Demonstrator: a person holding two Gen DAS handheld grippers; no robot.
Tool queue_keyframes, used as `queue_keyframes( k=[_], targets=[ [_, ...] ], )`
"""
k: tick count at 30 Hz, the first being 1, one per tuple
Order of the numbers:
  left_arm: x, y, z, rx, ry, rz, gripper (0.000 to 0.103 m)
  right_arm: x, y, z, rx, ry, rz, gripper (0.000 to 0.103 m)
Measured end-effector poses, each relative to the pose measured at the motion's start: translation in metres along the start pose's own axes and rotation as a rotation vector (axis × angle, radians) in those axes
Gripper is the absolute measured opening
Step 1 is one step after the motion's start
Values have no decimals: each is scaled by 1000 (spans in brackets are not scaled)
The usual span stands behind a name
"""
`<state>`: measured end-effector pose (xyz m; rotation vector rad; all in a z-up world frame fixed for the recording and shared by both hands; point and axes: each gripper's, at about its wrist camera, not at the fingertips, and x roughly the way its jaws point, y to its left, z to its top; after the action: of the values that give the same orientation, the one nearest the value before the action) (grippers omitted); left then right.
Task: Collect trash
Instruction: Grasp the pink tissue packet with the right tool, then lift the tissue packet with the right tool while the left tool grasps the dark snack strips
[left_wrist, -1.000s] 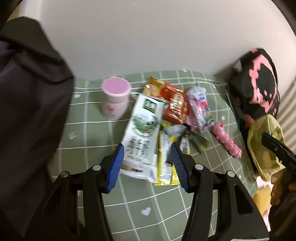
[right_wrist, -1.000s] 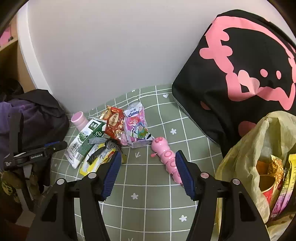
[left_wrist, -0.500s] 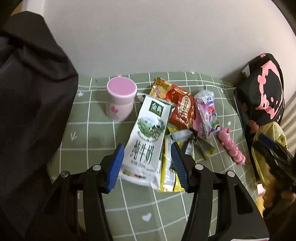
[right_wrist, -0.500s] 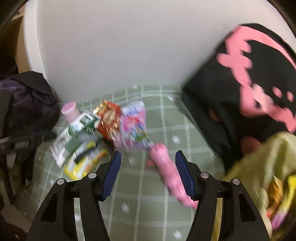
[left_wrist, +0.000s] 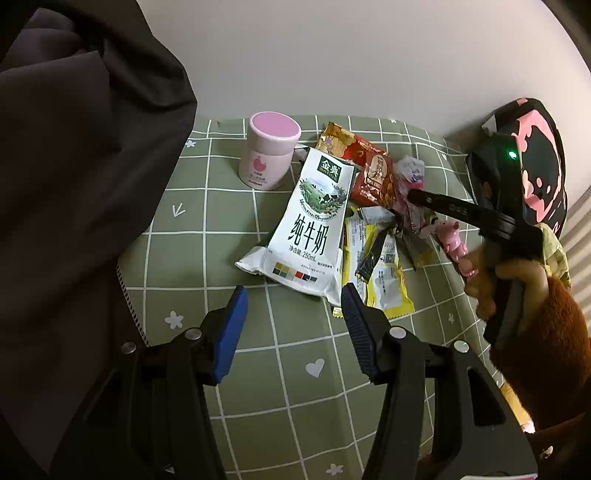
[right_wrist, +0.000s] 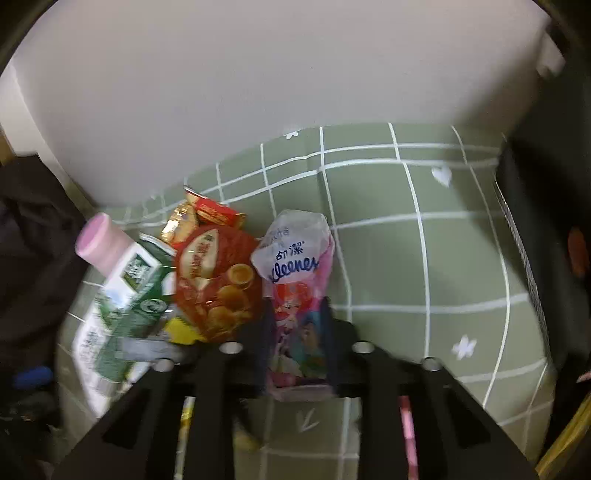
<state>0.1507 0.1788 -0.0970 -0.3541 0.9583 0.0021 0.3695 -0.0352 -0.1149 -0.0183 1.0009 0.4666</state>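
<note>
Trash lies in a heap on the green checked cloth (left_wrist: 221, 221): a white milk pouch (left_wrist: 317, 225) (right_wrist: 125, 295), a red snack bag (left_wrist: 373, 177) (right_wrist: 218, 280), yellow wrappers (left_wrist: 384, 273) and a Kleenex tissue pack (right_wrist: 295, 258) (left_wrist: 413, 173). My right gripper (right_wrist: 297, 321) is closing, and its jaws press both sides of the tissue pack's near end. In the left wrist view the right gripper's fingers (left_wrist: 436, 203) reach into the heap from the right, held by a hand (left_wrist: 509, 280). My left gripper (left_wrist: 294, 291) hovers open just before the milk pouch, holding nothing.
A pink-capped bottle (left_wrist: 267, 155) (right_wrist: 99, 243) stands upright behind the milk pouch. A pink toy (left_wrist: 454, 240) lies right of the heap. A dark garment (left_wrist: 74, 184) covers the left side. A black and pink bag (left_wrist: 535, 155) sits at the right by the wall.
My right gripper swung left and down from beside the yellow bag to the heap and closed around the tissue pack. My left gripper drifted slightly and stayed open.
</note>
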Motion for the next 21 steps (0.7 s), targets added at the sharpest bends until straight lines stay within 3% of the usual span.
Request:
queue_keyframes(
  k=[4,10,16,21],
  targets=[
    [4,-11,4,31,-7,-26,50,-38,2,-6,18,-69,1,13],
    [16,-50,18,198,-35,-68,50,-108,-8,-41,53,-162,35,13],
    [49,-95,49,357,-44,-116,50,-142,-34,-85,150,-141,62,13],
    [86,-121,62,397,10,-105,50,-157,-51,-115,203,-129,43,13]
  ],
)
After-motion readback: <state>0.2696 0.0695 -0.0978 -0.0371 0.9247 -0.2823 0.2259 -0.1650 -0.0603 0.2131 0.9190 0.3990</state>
